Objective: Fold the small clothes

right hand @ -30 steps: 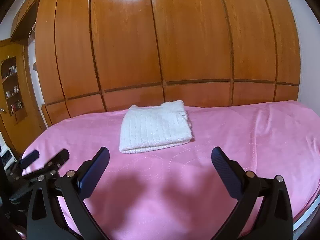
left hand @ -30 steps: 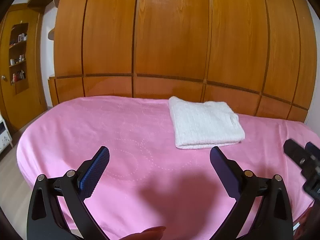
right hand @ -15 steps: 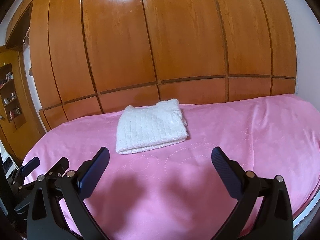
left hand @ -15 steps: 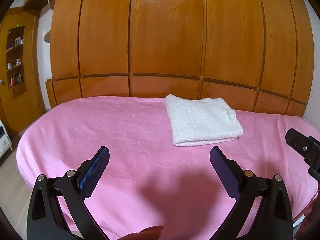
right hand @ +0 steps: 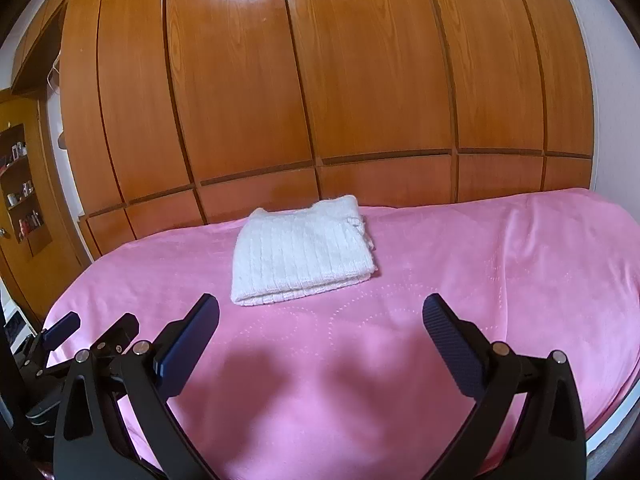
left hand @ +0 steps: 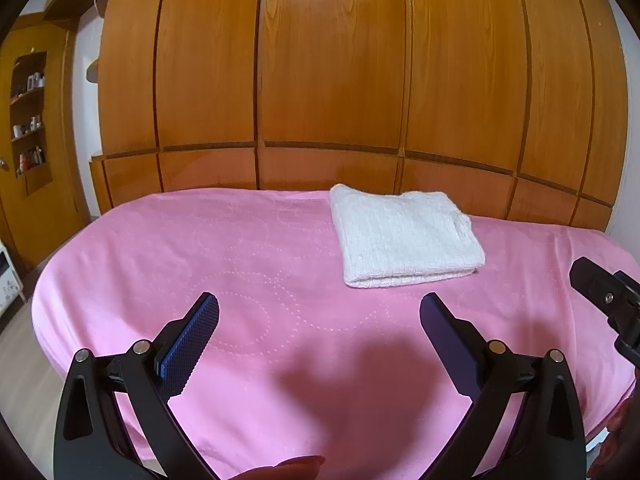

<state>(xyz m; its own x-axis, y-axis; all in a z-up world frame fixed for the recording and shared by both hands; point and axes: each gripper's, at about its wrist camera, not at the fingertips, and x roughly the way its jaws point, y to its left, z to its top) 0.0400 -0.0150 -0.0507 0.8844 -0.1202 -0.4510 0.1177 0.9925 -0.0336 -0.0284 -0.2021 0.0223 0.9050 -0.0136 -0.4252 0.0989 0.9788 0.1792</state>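
A white knitted garment [left hand: 404, 236] lies folded into a neat rectangle on the pink bedspread [left hand: 200, 248], towards the far side; it also shows in the right wrist view [right hand: 300, 252]. My left gripper [left hand: 320, 320] is open and empty, held above the near part of the bed, well short of the garment. My right gripper [right hand: 320, 320] is open and empty too, also above the near part of the bed. The right gripper's tip shows at the right edge of the left wrist view [left hand: 600, 296], and the left gripper shows at the lower left of the right wrist view [right hand: 92, 336].
A wall of wooden wardrobe doors [left hand: 328, 72] stands right behind the bed. A wooden door with small shelves [left hand: 28, 120] is at the far left. The pink bedspread [right hand: 500, 264] lies flat around the garment, and the bed's edge falls off to the left.
Both grippers have drawn back and risen slightly, so the folded garment sits a little farther off. Both stay open and the garment has not moved.
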